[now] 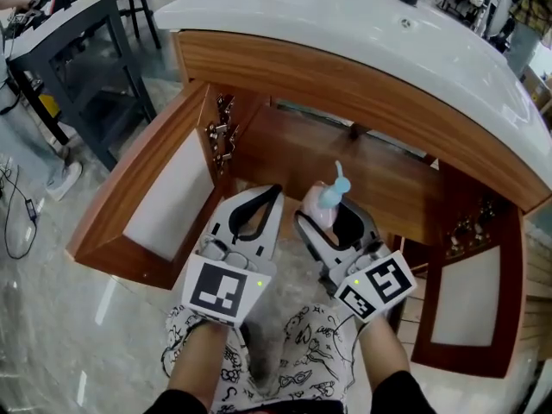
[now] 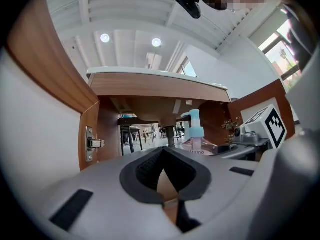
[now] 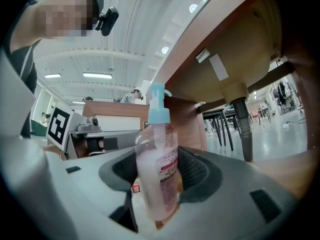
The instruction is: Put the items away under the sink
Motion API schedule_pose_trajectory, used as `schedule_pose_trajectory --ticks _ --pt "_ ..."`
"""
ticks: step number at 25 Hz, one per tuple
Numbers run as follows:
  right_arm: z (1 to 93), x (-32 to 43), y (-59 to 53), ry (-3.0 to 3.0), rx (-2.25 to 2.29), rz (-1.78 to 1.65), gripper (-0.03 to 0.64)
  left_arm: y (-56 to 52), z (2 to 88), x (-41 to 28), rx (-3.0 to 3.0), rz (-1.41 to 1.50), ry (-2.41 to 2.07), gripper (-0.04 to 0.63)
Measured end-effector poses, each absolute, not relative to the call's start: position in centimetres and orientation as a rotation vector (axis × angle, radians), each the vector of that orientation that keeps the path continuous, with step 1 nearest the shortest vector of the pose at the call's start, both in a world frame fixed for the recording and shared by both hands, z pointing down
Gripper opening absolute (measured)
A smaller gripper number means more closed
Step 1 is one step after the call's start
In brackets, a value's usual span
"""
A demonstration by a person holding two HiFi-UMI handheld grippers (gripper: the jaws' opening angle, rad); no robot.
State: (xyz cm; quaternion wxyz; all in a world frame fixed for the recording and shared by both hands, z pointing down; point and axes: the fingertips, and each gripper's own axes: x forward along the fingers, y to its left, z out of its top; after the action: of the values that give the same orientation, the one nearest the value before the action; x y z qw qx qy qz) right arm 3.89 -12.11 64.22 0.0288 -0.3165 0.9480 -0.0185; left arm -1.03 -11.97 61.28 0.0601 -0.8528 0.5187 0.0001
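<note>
Under the white counter (image 1: 345, 24), at the mouth of the open brown wooden cabinet (image 1: 362, 166), the right gripper's (image 1: 336, 222) jaws clamp an upright clear plastic pump bottle (image 3: 156, 169) of pink liquid. Its pink label's print is unreadable. The left gripper's (image 1: 274, 193) jaws are together and empty.

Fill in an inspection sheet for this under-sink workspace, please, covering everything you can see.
Surface: wooden cabinet floor, bare where it shows.
Job's things: pump bottle, upright, with pink liquid and a blue pump head.
Clutter: nothing seen.
Grippers: right gripper is closed on the pump bottle at the cabinet mouth; left gripper has its jaws together and is empty.
Cables: black cable on the tiled floor, left of the cabinet.
Surroundings: left door and right door both open; dark table beyond the left door.
</note>
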Motion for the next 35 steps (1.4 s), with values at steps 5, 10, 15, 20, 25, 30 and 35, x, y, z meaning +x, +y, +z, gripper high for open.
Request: schedule_pose_trajectory --ticks 5,10,15,20,25,30,35 --pt "64.1 3.7 -13.0 2.936 -0.982 -0.041 0.23 -12.2 61.8 -0.8 -2.561 -0.04 1.557 0.006" --pt "64.0 3.4 -13.9 2.934 -1.0 -0.029 0.23 -12.2 62.1 -0.7 -2.587 -0.017 1.568 0.006" --pt "63.5 3.0 -14.5 2.925 -1.021 -0.008 0.23 -12.0 62.6 -0.9 -2.61 -0.027 1.586 0.006" --pt "63.2 2.8 -15.3 2.917 -1.036 -0.018 0.23 -11.5 62.6 -1.2 -2.617 0.011 1.6 0.006" --pt "63.1 2.8 -16.0 2.919 -1.062 -0.021 0.23 -11.2 61.8 -1.3 -2.588 0.052 1.605 0.006" --pt "63.0 2.6 -17.3 2.918 -1.082 -0.033 0.23 -11.0 61.3 -0.8 -2.572 0.035 1.562 0.006" --pt "62.8 2.4 -18.4 2.919 -1.097 -0.024 0.23 -10.7 61.3 -1.1 -2.558 0.032 1.552 0.006"
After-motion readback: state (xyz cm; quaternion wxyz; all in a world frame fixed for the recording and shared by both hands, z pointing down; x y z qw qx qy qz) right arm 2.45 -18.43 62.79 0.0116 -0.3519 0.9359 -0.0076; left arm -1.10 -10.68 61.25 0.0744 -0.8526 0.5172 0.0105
